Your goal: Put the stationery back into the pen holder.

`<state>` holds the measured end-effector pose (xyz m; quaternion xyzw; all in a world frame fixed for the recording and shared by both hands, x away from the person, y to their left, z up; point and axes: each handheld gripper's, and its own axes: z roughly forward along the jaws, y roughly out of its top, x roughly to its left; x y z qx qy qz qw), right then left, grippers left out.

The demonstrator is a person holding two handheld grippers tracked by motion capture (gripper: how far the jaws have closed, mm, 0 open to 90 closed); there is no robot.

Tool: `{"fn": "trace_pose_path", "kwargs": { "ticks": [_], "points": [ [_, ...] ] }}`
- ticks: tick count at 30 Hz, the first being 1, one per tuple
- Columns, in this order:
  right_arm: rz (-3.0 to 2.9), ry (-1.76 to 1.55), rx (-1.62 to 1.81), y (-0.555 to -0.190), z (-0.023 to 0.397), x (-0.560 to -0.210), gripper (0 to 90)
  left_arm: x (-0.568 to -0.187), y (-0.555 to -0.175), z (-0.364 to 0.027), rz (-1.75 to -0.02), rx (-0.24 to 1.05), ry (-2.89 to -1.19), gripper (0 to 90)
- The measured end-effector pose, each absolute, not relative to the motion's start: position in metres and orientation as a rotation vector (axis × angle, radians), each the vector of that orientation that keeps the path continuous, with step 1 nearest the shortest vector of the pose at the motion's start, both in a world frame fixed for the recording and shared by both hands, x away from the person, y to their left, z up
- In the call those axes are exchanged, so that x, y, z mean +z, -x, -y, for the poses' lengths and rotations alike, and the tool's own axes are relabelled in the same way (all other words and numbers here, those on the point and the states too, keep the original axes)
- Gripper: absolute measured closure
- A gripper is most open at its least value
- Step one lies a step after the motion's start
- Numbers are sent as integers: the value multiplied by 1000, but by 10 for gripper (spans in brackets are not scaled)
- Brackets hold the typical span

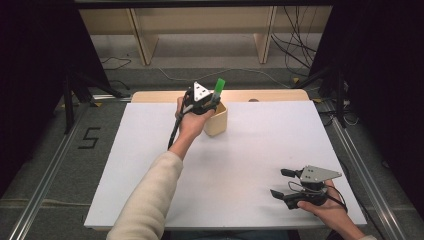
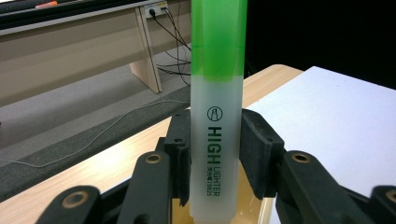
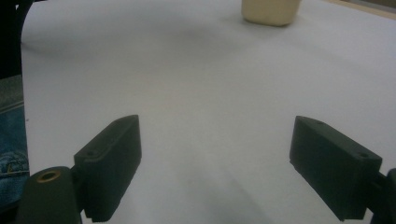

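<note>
The desk [image 1: 240, 165] is bare white apart from a beige cup [image 1: 216, 120] near its far edge. Over that cup the left gripper [image 1: 210, 102], jaws clamped on it, holds a green highlighter [image 2: 217, 112] upright, lower end at the rim: lowering and release seem left. The right gripper [image 1: 281, 182] rests near the near right corner, jaws wide apart, empty.

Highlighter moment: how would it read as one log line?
left tool: shut on green highlighter, upright over beige cup | right tool: open, nothing between, over white board
</note>
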<state>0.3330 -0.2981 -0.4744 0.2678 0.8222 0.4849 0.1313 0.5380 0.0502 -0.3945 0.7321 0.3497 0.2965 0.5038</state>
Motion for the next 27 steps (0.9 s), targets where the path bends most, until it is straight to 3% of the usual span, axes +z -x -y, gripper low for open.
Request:
{"fn": "trace_pose_path", "kwargs": {
  "ticks": [27],
  "points": [
    [-2395, -765, 1407, -333, 298, -474, 174, -408, -544, -46, -851, 705, -1807, 660]
  ]
}}
